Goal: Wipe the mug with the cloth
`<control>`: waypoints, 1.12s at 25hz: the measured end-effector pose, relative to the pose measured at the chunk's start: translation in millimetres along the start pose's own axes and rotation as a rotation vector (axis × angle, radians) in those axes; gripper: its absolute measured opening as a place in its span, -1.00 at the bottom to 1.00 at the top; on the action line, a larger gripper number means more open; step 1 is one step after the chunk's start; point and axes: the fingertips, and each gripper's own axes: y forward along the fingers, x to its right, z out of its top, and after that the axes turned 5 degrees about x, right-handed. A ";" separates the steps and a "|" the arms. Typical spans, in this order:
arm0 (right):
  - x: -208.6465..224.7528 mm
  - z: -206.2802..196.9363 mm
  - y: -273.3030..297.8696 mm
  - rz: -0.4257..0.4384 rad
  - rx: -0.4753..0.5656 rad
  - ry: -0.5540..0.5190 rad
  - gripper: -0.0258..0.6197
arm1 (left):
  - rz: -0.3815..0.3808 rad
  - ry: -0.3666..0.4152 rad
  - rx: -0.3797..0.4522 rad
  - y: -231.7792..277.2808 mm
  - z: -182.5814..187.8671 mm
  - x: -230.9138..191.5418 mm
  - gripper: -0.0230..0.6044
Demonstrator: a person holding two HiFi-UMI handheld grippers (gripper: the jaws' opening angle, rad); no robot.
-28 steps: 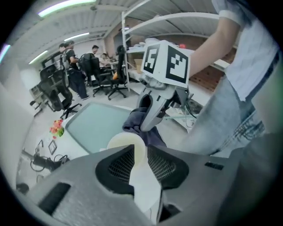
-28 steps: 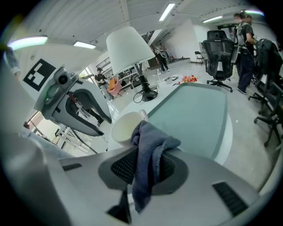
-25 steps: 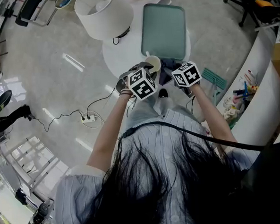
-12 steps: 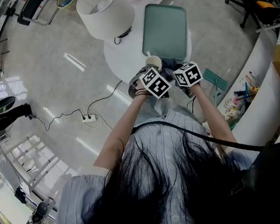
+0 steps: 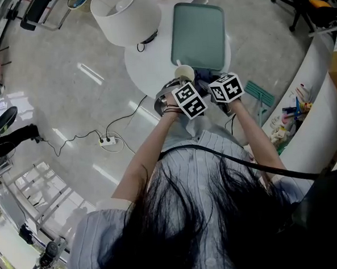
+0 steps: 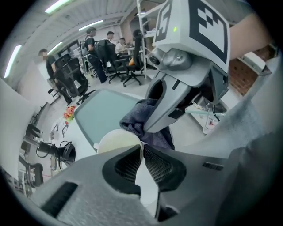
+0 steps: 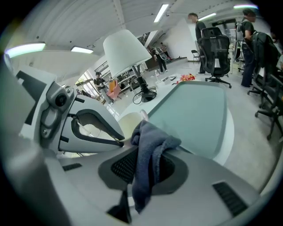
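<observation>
1. The left tongs (image 6: 141, 154) are clenched on the mug (image 6: 116, 140) — its thin wall stands between the two pads, near the rim.
2. The mug is pale and is held over the near edge of the round bench (image 5: 144, 70), just before the green tray (image 5: 198, 35). I cannot tell if its bottom rests on the bench. I judge it stiff, smooth and somewhat slippery, and it would break in a fall. The hold on the wall is narrow, so hard rubbing could turn the mug in the pads.
3. The grey cloth (image 7: 152, 139) touches the mug at its right side. It looks soft, light and limp; a bunched fold is the good place to take it.
4. The right tongs (image 7: 142, 170) are clenched on the cloth — one fold stands above the pads, a tail hangs below.
</observation>
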 end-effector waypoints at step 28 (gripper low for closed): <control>0.0 29.9 12.1 0.031 -0.094 -0.241 -0.66 | -0.304 0.874 -0.059 -15.4 -43.7 2.0 -0.80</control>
